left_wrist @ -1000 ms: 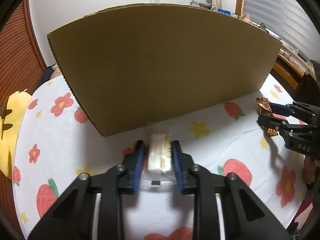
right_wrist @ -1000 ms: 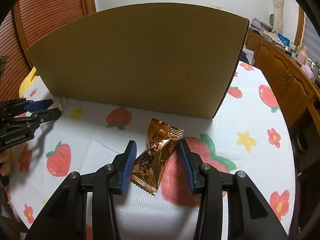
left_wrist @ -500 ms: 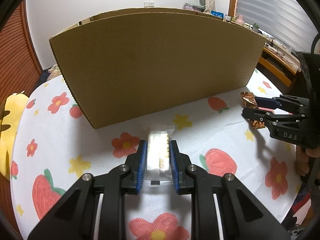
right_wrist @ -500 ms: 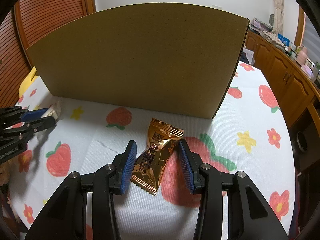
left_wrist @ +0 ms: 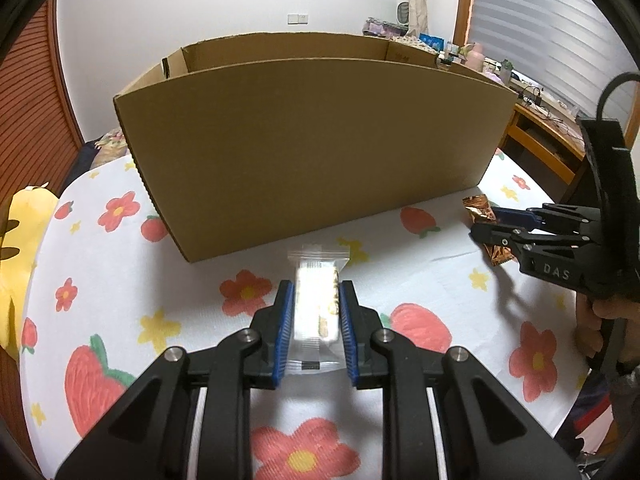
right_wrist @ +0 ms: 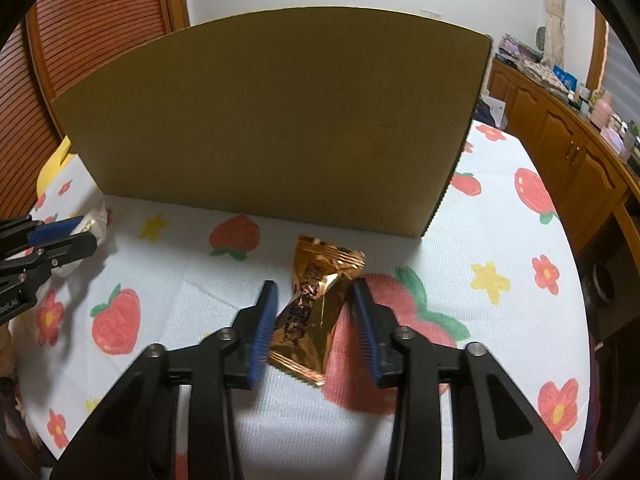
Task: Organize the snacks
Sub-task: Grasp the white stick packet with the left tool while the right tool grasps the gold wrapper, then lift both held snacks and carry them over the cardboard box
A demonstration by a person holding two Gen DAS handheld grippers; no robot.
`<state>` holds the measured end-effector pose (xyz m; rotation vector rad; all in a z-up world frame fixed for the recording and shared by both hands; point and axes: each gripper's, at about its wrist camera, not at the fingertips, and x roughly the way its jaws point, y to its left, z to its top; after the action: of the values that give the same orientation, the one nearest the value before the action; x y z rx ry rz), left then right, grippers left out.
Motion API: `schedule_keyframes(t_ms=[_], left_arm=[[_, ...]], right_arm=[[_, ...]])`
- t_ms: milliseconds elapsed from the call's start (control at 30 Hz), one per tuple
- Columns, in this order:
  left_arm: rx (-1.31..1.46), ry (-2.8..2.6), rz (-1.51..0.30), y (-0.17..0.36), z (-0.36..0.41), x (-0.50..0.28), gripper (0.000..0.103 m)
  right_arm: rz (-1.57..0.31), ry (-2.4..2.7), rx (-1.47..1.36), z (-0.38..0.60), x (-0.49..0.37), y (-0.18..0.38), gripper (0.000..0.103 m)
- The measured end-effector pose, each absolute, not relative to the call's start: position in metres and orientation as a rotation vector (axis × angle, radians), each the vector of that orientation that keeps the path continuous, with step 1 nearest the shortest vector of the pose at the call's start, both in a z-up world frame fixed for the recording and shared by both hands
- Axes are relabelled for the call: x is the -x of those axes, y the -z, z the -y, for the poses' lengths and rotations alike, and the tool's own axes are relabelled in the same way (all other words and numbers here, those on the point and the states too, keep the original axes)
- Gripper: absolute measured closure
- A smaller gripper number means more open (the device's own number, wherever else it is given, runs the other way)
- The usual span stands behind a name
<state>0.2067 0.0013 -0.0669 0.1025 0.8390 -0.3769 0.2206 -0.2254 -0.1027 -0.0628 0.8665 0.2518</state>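
Both tongs (left_wrist: 316,312) (right_wrist: 316,316) angled down, w/ snacks.

obstacle: cardboard box (left_wrist: 312,152) wall ahead | free: tablecloth (left_wrist: 120,280) beside it

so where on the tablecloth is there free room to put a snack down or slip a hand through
Free: the tablecloth between the left gripper, which grips the clear snack packet, and the right gripper, whose jaws are closing around the gold candy wrapper; also the cloth left of the left gripper. Crowded: the strip at the cardboard box, close behind both snacks.
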Motion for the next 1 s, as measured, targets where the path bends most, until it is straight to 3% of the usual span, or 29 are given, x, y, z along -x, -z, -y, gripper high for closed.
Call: schedule_keyframes(t_ms=[167,500,1000], left_arm=[[-0.095,0.383,-0.833,0.063,-0.005,-0.202,0.083],[-0.074,0.385,-0.804,0.048,-0.006,-0.199,0.083],[-0.053,0.353,-0.620,-0.035,-0.012,-0.233,0.083]], right_arm=[[-0.867,-0.266,0.050,0.230,-0.220,0.101,0.083],[-0.817,-0.296,-0.018,0.259,-0.193,0.081,0.083],[-0.583,-0.325,0.080,0.251,-0.194,-0.022,0.083]])
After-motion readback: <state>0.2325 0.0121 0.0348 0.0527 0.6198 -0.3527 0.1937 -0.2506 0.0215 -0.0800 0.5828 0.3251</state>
